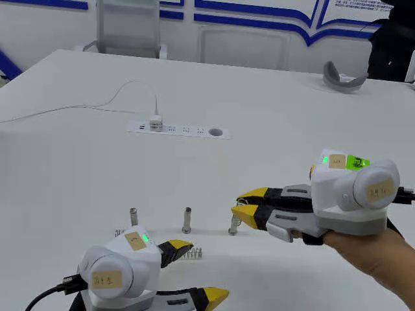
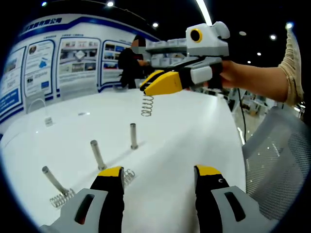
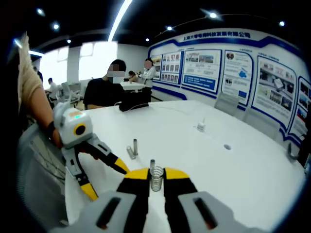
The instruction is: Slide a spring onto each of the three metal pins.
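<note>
Seemingly seated none: pinched spring (image 2: 147, 104) in right gripper (image 3: 156, 174) right of middle pin (image 1: 187, 219); left gripper (image 2: 159, 171) agape, loose springs (image 1: 191, 253) beside that pin.

Three pins stand in a row on the surface (image 1: 65, 162): left pin (image 1: 133, 216), middle pin (image 1: 187, 220), right pin (image 2: 132, 136). Power strip (image 1: 178, 129) lies behind the row. First spring (image 1: 119, 232) lies at the left pin's base. Second spring (image 1: 192, 253) lies before the middle pin, beside the left tool (image 1: 209, 271). Right tool (image 1: 237, 205), coming in from the right, grips a third spring (image 3: 155, 178) close by the right pin.
</note>
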`<action>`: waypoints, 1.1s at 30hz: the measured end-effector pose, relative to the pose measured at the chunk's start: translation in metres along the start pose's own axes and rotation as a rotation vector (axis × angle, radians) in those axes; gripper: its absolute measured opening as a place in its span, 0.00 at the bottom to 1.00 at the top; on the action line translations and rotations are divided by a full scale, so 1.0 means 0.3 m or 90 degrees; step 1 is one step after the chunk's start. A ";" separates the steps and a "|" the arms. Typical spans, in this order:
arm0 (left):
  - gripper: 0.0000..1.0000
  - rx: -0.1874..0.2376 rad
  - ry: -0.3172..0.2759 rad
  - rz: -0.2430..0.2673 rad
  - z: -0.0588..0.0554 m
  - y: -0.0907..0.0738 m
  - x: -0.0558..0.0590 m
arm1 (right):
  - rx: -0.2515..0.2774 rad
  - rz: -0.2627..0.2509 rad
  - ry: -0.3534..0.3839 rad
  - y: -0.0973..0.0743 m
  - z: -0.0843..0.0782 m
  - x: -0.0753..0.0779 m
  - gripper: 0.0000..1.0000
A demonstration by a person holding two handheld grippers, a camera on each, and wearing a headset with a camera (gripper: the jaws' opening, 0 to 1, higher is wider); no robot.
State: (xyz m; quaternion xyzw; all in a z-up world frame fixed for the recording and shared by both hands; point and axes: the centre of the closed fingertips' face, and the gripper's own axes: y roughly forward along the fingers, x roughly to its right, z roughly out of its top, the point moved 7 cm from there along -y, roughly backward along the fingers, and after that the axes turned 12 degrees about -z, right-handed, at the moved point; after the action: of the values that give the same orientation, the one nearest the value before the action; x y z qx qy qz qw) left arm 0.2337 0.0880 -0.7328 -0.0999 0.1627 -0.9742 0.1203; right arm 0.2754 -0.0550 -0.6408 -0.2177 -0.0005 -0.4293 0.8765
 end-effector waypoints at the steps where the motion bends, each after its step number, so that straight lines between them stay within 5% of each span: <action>1: 0.60 -0.001 0.006 0.001 0.002 -0.002 -0.002 | 0.002 -0.006 0.000 0.001 0.005 0.009 0.12; 16: 0.63 0.005 0.020 0.010 0.041 -0.072 -0.024 | 0.004 -0.035 0.001 0.031 0.023 0.077 0.12; 33: 0.64 0.008 0.009 0.078 0.000 -0.283 -0.064 | -0.017 -0.038 0.014 0.072 -0.021 0.084 0.12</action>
State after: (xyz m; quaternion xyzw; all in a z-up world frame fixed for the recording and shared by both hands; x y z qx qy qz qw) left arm 0.2348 0.1710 -0.7069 -0.0824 0.1630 -0.9667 0.1794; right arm 0.3064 -0.0649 -0.6501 -0.2249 0.0083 -0.4575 0.8603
